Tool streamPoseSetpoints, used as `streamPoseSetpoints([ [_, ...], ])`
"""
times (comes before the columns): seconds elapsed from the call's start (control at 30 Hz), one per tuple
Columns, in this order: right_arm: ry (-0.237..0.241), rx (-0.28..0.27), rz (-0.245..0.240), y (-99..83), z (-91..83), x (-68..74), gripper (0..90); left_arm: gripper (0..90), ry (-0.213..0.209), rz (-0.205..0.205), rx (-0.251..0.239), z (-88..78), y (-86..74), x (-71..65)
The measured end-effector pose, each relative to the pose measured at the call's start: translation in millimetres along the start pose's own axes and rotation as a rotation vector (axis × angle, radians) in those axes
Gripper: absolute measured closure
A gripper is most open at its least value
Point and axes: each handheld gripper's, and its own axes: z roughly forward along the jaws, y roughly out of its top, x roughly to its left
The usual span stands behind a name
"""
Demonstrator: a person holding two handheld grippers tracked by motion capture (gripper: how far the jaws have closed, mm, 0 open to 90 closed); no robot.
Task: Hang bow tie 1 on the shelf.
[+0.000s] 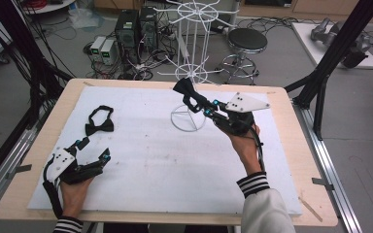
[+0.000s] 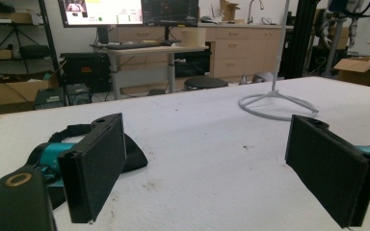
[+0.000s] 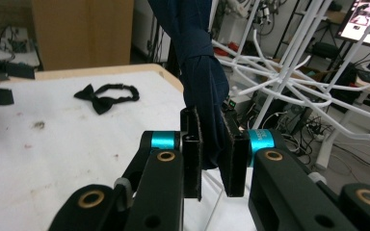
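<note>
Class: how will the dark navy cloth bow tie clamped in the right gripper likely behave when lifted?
The dark navy cloth bow tie probably stays floppy: it creases between the right gripper jaws. It seems light, held by one end.

We note a bow tie [image 1: 100, 124] lying on the table [image 1: 141, 155] at far left, just beyond the left gripper [image 1: 93, 149], the wire rack [image 1: 189, 73] standing at the far middle, and the right gripper [image 1: 200, 103] holding a second bow tie [image 1: 184, 87] beside the rack.
</note>
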Motion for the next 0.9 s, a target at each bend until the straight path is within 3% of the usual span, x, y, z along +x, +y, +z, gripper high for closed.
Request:
streamPoseSetpoints([
  [0.27,-0.004,-0.036,0.045,-1.7,0.1,-5.3,81.9,14.7,0.001,0.0,0.0,-0.1,0.0,-0.1],
  [0.73,-0.036,-0.023,0.09,-7.6,2.3,-13.2,80.9,14.7,0.0,0.0,0.0,0.0,0.0,-0.2],
  [0.9,-0.04,-0.026,0.139,-9.8,5.4,-15.4,81.0,14.7,0.0,0.0,0.0,0.0,0.0,-0.2],
])
